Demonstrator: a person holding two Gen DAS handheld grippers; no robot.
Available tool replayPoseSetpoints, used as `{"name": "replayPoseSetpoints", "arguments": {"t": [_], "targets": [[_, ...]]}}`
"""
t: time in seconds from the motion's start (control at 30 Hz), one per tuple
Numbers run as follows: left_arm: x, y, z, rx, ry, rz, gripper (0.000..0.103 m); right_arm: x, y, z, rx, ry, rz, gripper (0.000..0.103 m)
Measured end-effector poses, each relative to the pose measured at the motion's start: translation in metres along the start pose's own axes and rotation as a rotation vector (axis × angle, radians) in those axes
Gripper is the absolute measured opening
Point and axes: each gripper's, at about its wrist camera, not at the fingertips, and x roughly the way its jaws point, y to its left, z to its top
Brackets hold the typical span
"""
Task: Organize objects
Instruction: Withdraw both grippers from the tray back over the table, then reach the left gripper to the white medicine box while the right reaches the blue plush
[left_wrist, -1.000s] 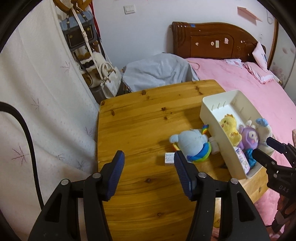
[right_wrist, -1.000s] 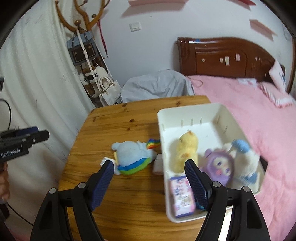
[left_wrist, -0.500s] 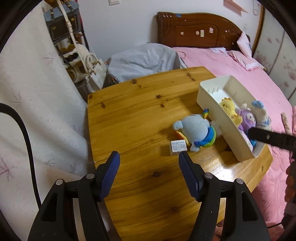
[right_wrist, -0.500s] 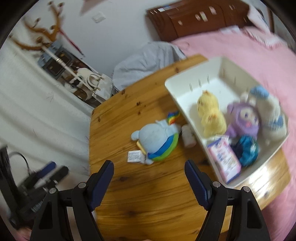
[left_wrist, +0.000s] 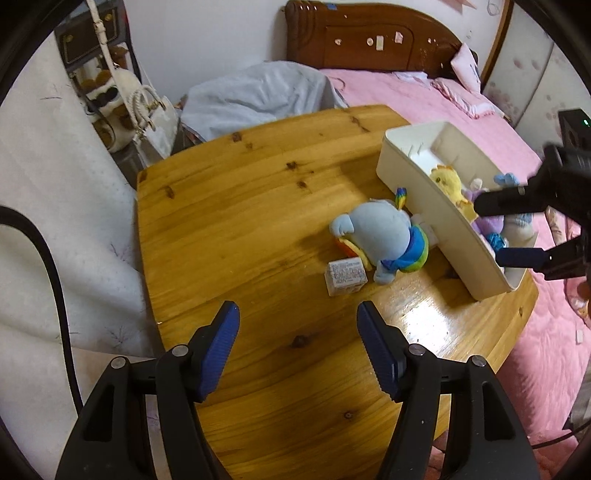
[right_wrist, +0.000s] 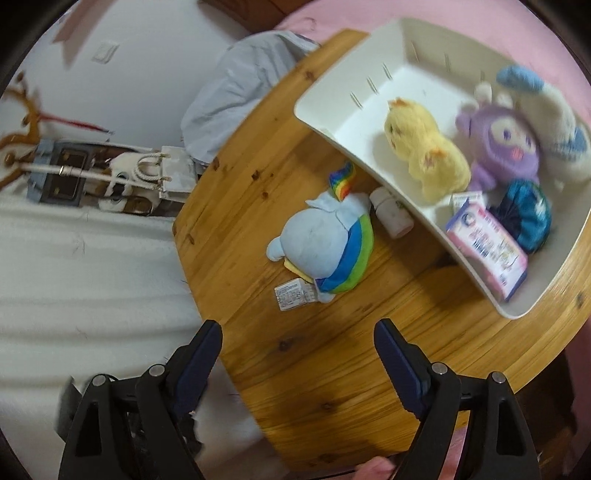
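A blue plush with a rainbow band (left_wrist: 384, 236) (right_wrist: 325, 243) lies on the wooden table (left_wrist: 240, 206) (right_wrist: 332, 369) beside a white tray (left_wrist: 436, 199) (right_wrist: 332, 110). A small printed carton (left_wrist: 345, 275) (right_wrist: 293, 293) lies against the plush, and a white bottle (right_wrist: 391, 212) lies by the tray wall. The tray holds a yellow chick (right_wrist: 424, 151), a purple doll (right_wrist: 498, 147), a white plush (right_wrist: 554, 122), a teal ball (right_wrist: 526, 214) and a pink box (right_wrist: 487, 243). My left gripper (left_wrist: 297, 328) is open and empty above the table. My right gripper (right_wrist: 297, 347) (left_wrist: 491, 229) is open and empty, hovering over the tray's near end.
A pink bed (left_wrist: 461, 110) with a wooden headboard (left_wrist: 369, 40) stands behind the table. A grey-covered bundle (left_wrist: 255, 96) (right_wrist: 240, 88) sits at the table's far edge. Handbags (left_wrist: 147, 110) (right_wrist: 110, 173) hang by a white curtain (left_wrist: 55, 184) on the left.
Both grippers have pulled back and risen, so the table looks farther away. The right wrist view has rolled, tilting the scene. The toys and tray have not moved.
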Motion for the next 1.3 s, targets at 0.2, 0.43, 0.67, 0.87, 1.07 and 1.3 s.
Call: {"name": "replayPoseSetpoints", "arguments": {"t": [0.2,0.43,0.67,0.87,1.07,1.3], "targets": [[0.022,0.0,0.005,0.012,0.057,-0.004,0.07,0.022,0.0,0.018,0.08,0.055,0.018,0.085],[0.05,-0.004,0.016,0.015,0.129,-0.058,0.07,0.051,-0.004,0.039,0.149,0.101,0.006,0.085],[0.081,-0.011,0.025,0.018,0.198,-0.105,0.07,0.075,-0.014,0.052,0.212,0.153,-0.007,0.085],[0.102,-0.014,0.026,0.014,0.248,-0.143,0.07,0.092,-0.019,0.064,0.241,0.181,-0.035,0.085],[0.114,-0.015,0.031,0.0,0.267,-0.175,0.07,0.105,-0.019,0.072,0.231,0.208,-0.072,0.085],[0.122,-0.02,0.035,-0.018,0.286,-0.228,0.07,0.117,-0.019,0.077,0.222,0.231,-0.113,0.085]]}}
